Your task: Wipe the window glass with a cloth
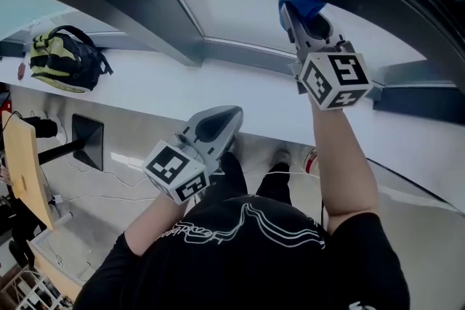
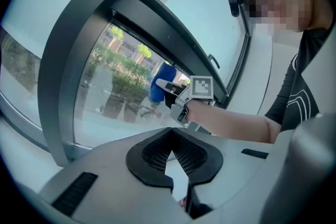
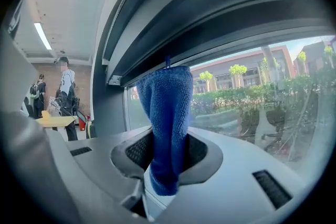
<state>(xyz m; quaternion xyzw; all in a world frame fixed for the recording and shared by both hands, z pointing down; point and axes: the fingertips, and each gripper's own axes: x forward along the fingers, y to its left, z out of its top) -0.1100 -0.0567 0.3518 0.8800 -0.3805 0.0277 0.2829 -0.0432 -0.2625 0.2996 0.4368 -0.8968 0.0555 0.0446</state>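
Blue cloth (image 3: 167,113) pinched in jaws of right gripper (image 3: 167,150) | left gripper (image 2: 171,136): jaws together, holding nothing

We see only a blue scrap of the cloth (image 1: 301,1) above the right gripper (image 1: 306,17), which hides the rest, while the people (image 3: 66,84) far to the left of the cloth are too small to make out.

The cloth (image 3: 168,123) is showing a rough, looped pile. The glass (image 3: 252,107) is looking smooth and glossy, the frame (image 3: 220,13) above it matt. The right gripper (image 3: 167,152) is showing matt grey plastic.
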